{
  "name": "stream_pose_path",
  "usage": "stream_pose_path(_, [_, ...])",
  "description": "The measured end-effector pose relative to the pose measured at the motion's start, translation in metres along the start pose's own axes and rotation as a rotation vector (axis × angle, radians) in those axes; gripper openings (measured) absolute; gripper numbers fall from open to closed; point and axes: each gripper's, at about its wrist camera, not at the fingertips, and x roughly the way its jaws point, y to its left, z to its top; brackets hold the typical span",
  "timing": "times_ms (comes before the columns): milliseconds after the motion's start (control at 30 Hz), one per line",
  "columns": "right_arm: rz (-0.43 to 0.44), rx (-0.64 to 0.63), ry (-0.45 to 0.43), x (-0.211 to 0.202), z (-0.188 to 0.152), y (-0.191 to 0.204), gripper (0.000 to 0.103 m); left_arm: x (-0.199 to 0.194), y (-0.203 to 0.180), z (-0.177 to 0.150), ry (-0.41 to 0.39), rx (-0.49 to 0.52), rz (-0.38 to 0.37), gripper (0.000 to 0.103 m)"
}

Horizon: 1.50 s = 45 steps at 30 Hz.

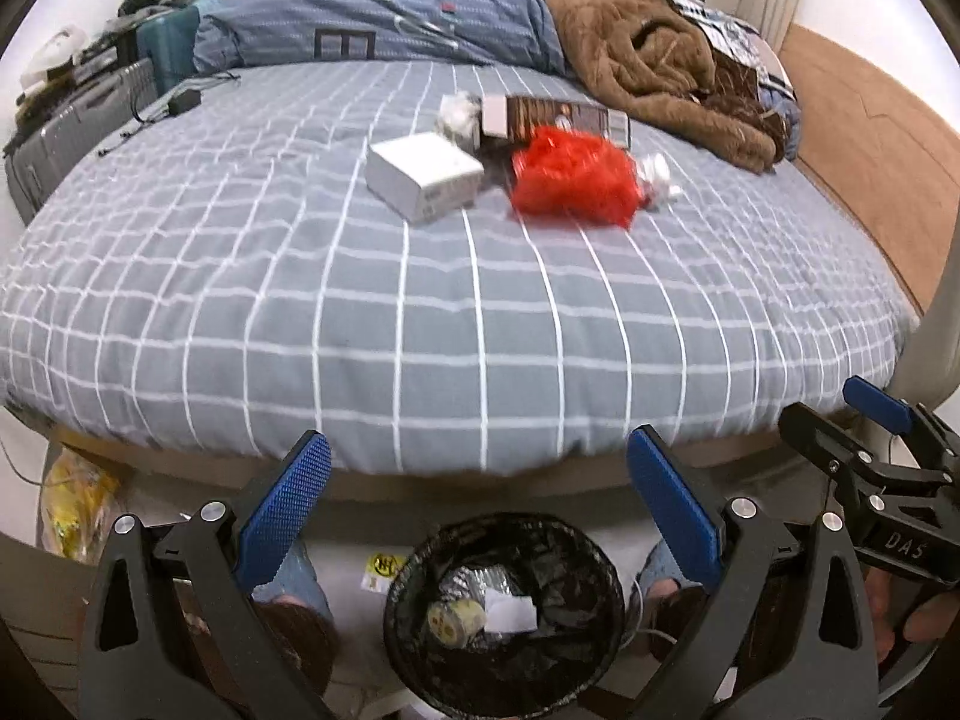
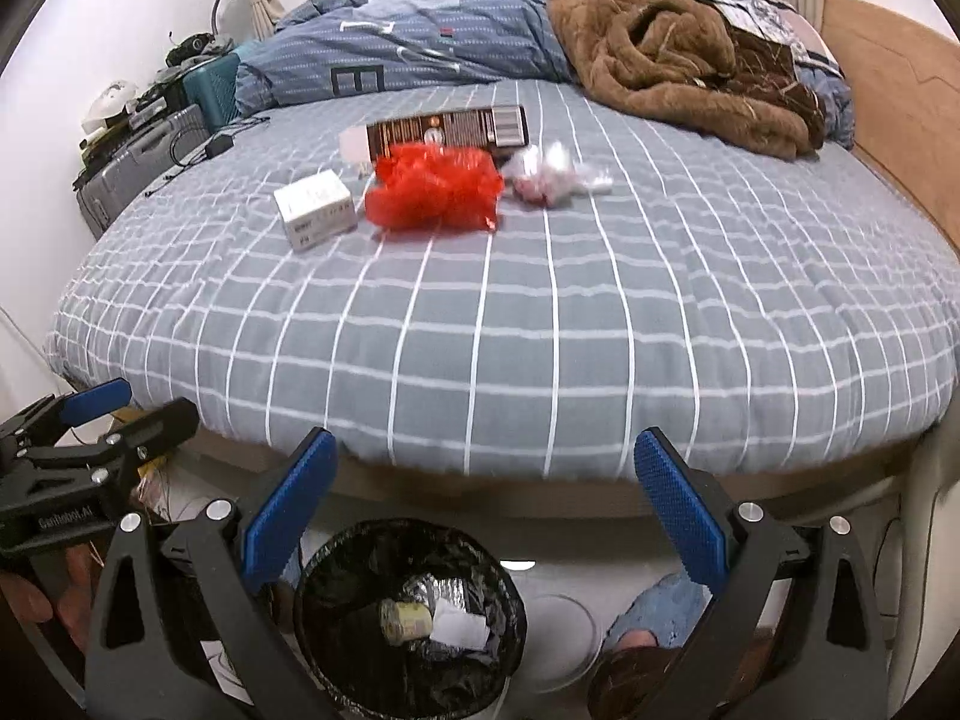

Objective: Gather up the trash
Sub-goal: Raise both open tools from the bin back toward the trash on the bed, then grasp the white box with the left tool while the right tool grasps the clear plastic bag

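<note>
A red plastic bag [image 1: 573, 180] [image 2: 432, 189] lies mid-bed beside a white box [image 1: 423, 177] [image 2: 315, 210], a long brown box [image 1: 564, 117] [image 2: 447, 129] and crumpled clear wrap [image 1: 657, 177] [image 2: 552, 174]. On the floor at the bed's foot stands a black-lined bin [image 1: 609, 570] [image 2: 516, 582] holding a yellowish roll and white paper. My left gripper [image 1: 480, 450] [image 2: 90, 408] hangs open above the bin with nothing between its blue pads. My right gripper [image 2: 486, 450] [image 1: 840, 414] is beside it, also open and holding nothing.
The grey checked bed [image 1: 420, 330] [image 2: 540, 330] carries a brown blanket [image 1: 648, 54] and blue duvet [image 1: 384, 18] at its far end. Suitcases [image 1: 78, 114] stand at the left. A yellow bag [image 1: 78, 510] lies under the bed. The person's feet [image 1: 300, 606] flank the bin.
</note>
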Motion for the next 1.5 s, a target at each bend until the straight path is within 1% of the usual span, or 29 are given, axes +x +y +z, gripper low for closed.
stream_pose_path(200, [0.004,-0.015,-0.035,0.0,0.03,0.0,0.095,0.0,0.008,0.032,-0.036,-0.004,0.017,0.097])
stream_pose_path(333, [0.003,-0.032,-0.05,0.003,0.048,0.001,0.095,0.004,0.012,0.052,-0.046,-0.005,0.028,0.097])
stream_pose_path(633, [-0.013,-0.043,-0.054,0.026,0.082,-0.008,0.095,0.035,0.019,0.087,-0.037,0.003,0.058,0.097])
stream_pose_path(933, [-0.056,-0.038,-0.038,0.07,0.118,-0.03,0.095,0.081,0.031,0.121,-0.007,-0.017,0.076,0.097])
stream_pose_path(1133, [-0.078,-0.04,-0.024,0.105,0.141,-0.044,0.095,0.109,0.03,0.144,0.003,-0.02,0.079,0.097])
stream_pose_path(1267, [-0.082,-0.033,-0.017,0.126,0.154,-0.052,0.095,0.134,0.028,0.158,0.016,-0.017,0.091,0.097])
stream_pose_path(1500, [-0.086,-0.044,-0.011,0.156,0.173,-0.056,0.094,0.162,0.028,0.174,0.033,-0.033,0.098,0.097])
